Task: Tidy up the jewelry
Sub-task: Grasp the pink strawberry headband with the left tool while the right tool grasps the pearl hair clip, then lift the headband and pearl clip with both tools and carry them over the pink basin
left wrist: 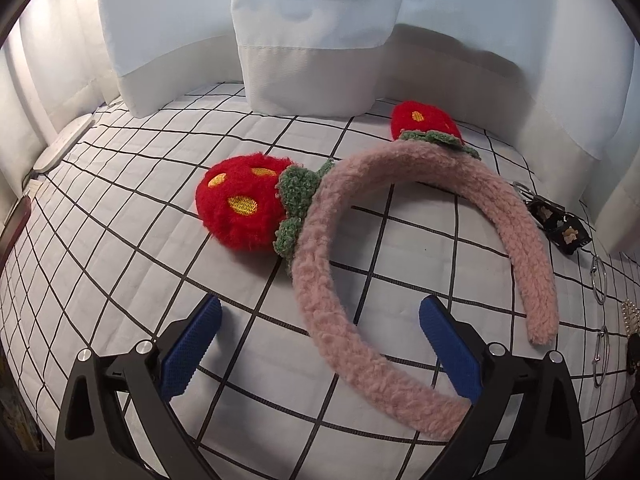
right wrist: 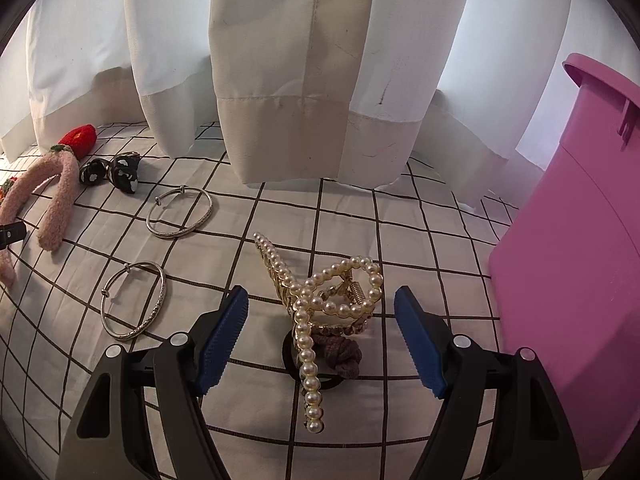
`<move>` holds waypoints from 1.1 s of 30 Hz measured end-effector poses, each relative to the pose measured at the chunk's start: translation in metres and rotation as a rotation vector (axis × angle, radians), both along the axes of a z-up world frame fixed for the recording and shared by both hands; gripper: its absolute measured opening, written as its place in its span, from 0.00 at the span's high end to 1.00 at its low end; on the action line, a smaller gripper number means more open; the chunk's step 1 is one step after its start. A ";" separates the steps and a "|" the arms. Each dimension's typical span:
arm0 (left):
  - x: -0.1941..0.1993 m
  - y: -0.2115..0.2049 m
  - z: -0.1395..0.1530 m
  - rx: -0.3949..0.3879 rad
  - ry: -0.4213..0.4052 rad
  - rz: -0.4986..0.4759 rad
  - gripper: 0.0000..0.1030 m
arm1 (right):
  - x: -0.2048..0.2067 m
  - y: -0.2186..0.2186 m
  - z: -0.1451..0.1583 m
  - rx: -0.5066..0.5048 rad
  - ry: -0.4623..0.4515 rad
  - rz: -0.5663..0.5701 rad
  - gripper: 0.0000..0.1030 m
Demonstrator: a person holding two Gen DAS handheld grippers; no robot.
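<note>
The pink bin point(right wrist: 576, 264) stood tall at the right edge of the right wrist view, and its inside could not be seen, so whether anything lay in it was impossible to tell. Everything visible was spread on the checked cloth point(left wrist: 120, 240).

Biggest piece out there: the fluffy pink headband point(left wrist: 332, 304) with its red strawberry pom-poms point(left wrist: 240, 204), one leg of the band running right between the jaws of the left gripper point(left wrist: 320, 344), which stood wide apart and held nothing.

Over to the right gripper point(right wrist: 320, 340), also spread wide and empty, poised over the pearl claw clip point(right wrist: 320, 300), which lay on a mauve hair tie point(right wrist: 344, 356). This looked like the approach step, two pickups lining up at once. Next, each hand probably had to drop lower and close, the right one squarely on the clip's body, not the loose pearl strand.

Two silver bangles point(right wrist: 180, 212) and black hair clips point(right wrist: 120, 174) waited further left.
</note>
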State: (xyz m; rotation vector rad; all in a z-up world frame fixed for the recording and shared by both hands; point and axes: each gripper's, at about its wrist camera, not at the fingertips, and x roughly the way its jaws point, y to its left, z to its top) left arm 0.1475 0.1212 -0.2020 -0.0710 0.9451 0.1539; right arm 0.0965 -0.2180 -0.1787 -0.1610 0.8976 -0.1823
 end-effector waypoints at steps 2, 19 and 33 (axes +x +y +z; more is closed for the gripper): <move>0.000 -0.001 0.000 0.004 -0.011 0.001 0.05 | 0.002 0.004 -0.002 -0.023 -0.004 0.016 0.30; -0.004 -0.017 0.008 0.015 -0.063 -0.063 0.55 | 0.006 0.002 0.003 0.015 -0.018 0.038 0.48; -0.008 0.002 0.030 -0.061 -0.120 -0.024 0.91 | -0.002 0.006 0.020 0.085 -0.077 0.063 0.48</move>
